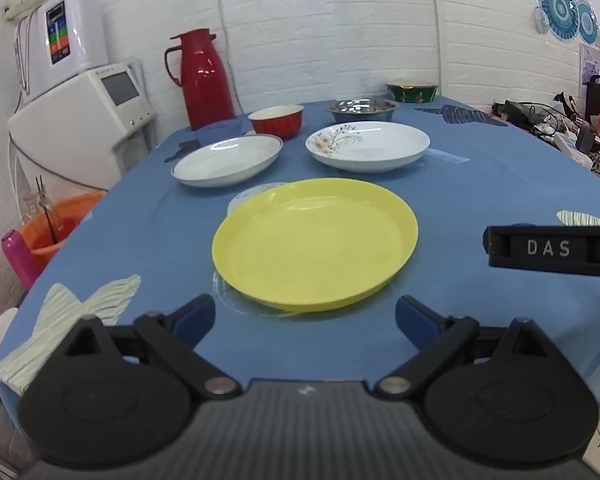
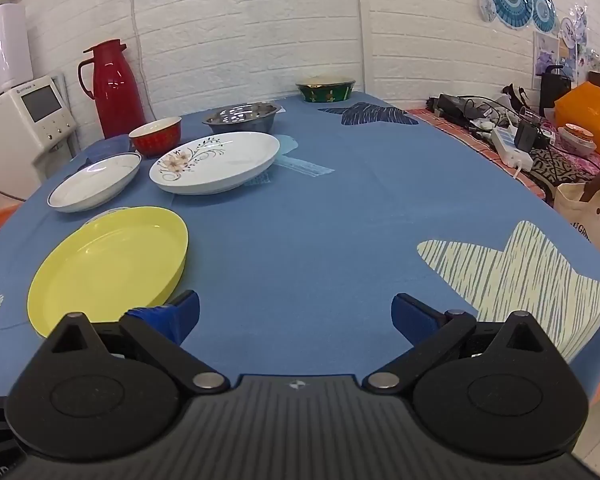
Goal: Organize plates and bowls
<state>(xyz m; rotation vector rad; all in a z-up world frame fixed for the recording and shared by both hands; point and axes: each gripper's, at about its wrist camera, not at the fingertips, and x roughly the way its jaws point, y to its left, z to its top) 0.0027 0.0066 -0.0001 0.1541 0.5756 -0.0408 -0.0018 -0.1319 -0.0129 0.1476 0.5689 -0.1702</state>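
— Tongs?
— My left gripper (image 1: 305, 316) spread wide, empty, just short of the yellow plate (image 1: 314, 240). My right gripper (image 2: 296, 314) wide too, beside that plate's right edge.
— Rest?
— Behind the yellow plate: rimmed white plate (image 1: 228, 160), floral plate (image 1: 368, 145), red bowl (image 1: 276, 120), steel bowl (image 1: 362, 110).

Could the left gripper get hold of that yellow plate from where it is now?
Probably yes. The left gripper has its jaws open and faces the yellow plate straight on, with only bare blue tablecloth between them and the near rim.
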